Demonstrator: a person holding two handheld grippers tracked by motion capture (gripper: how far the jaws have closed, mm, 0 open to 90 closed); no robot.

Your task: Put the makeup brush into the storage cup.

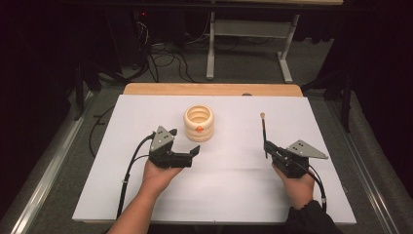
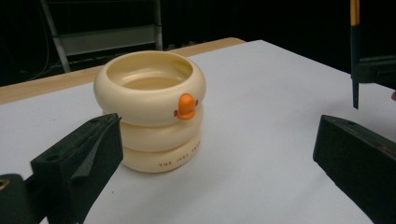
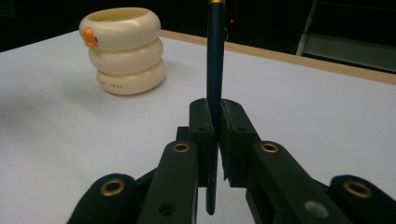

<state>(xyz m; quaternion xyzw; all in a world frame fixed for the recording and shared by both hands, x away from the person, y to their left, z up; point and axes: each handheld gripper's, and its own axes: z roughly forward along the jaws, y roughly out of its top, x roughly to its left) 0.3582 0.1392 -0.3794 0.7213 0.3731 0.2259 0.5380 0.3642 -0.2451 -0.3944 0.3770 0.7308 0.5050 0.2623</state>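
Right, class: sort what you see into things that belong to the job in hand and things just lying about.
In the job:
- dark slim pencil, clamped in right tool
- cream ringed duck-beak pot
- left tool, open

Lying about:
- metal table frame
- floor cables

A cream cup (image 1: 198,123), shaped like three stacked rings with an orange beak on its side, stands upright and empty mid-counter. A dark pen (image 1: 263,131) with a tan tip stands clamped, well apart to its right.

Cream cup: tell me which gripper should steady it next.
Left, probably. The left gripper hangs open right beside the cream cup, its fingers empty. The right gripper is shut on the pencil, farther off.
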